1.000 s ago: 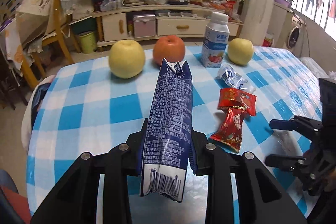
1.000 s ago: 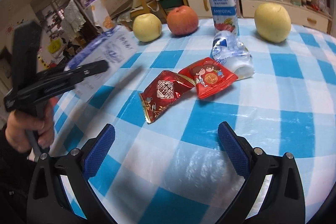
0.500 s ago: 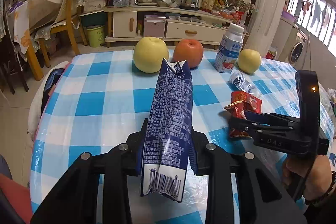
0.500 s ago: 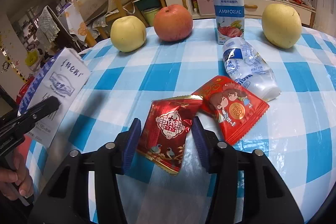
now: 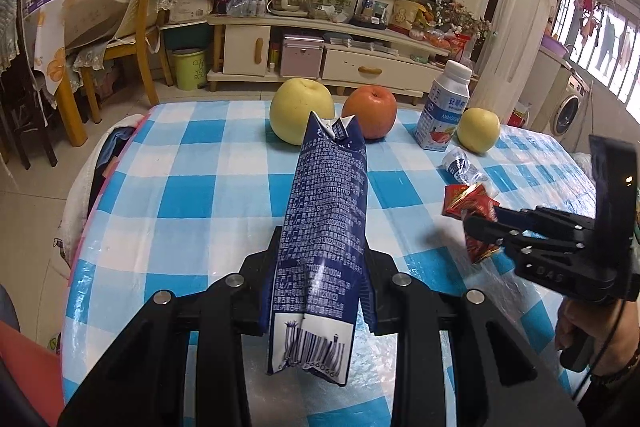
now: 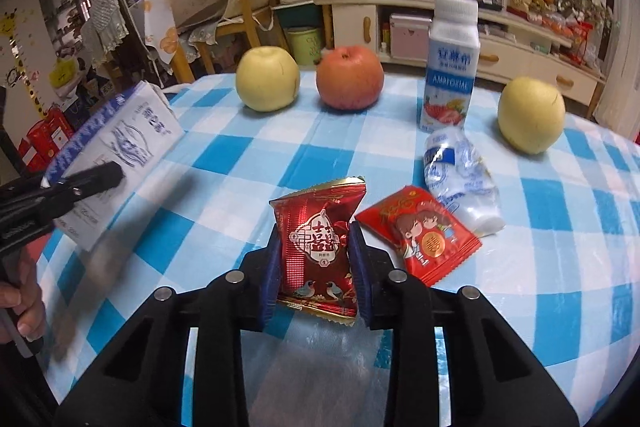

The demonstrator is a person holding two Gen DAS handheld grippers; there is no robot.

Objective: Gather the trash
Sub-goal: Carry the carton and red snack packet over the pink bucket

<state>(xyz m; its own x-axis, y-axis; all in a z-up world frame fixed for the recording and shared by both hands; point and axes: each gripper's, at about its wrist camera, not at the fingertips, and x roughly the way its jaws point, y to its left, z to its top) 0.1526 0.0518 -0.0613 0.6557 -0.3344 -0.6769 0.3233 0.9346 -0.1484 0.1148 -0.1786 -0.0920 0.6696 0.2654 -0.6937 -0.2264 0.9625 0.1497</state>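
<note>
My left gripper (image 5: pixel 322 267) is shut on a flattened dark blue milk carton (image 5: pixel 326 223) and holds it above the checked table; the carton also shows in the right wrist view (image 6: pixel 120 147). My right gripper (image 6: pixel 316 263) is shut on a dark red snack wrapper (image 6: pixel 318 243), lifted a little off the cloth; it also shows in the left wrist view (image 5: pixel 474 215). A second red wrapper with cartoon figures (image 6: pixel 418 235) and a crumpled clear plastic bottle (image 6: pixel 460 179) lie just right of it.
Two yellow apples (image 6: pixel 267 79) (image 6: pixel 531 115), a red apple (image 6: pixel 350 77) and an upright yogurt bottle (image 6: pixel 452 63) stand along the table's far side. The blue-checked tablecloth (image 6: pixel 240 155) covers a round table. A chair (image 5: pixel 116 27) and a TV cabinet (image 5: pixel 320 55) stand beyond.
My right gripper moved forward and closed on the dark red wrapper, then lifted it slightly. The left gripper kept hold of the carton and drew back a little.
</note>
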